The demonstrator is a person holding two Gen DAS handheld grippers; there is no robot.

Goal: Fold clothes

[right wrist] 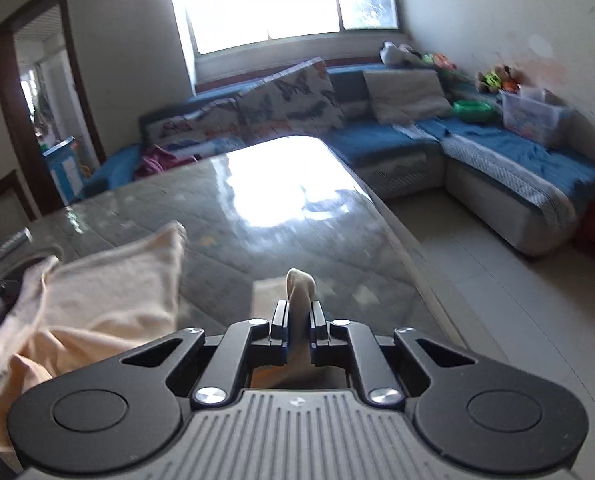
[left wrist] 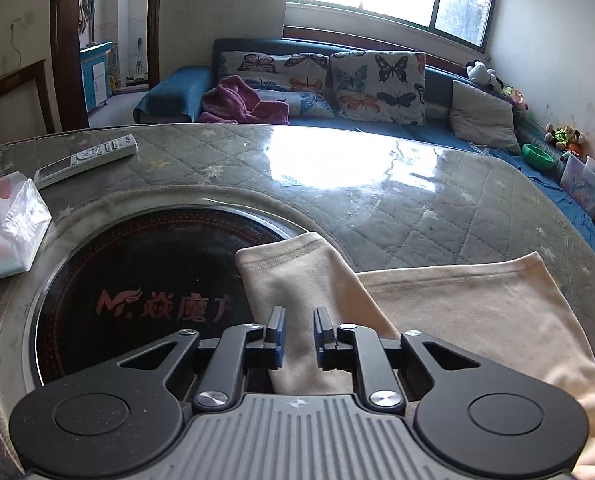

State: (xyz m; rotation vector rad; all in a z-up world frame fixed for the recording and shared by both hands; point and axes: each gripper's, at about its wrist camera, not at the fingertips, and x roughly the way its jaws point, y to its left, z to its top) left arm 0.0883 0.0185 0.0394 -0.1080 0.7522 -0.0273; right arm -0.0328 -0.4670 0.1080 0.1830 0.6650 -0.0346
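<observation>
A cream garment lies on the glass-topped table, with one sleeve stretched over the black round hob. My left gripper hovers over that sleeve; its blue pads stand apart with a gap and the cloth runs between them unpinched. In the right wrist view the garment is bunched at the left. My right gripper is shut on a fold of the cream cloth, which pokes up between its pads above the table.
A grey remote and a tissue pack sit at the table's left, beside the hob. A blue sofa with butterfly cushions runs behind. The table's right edge drops to a tiled floor.
</observation>
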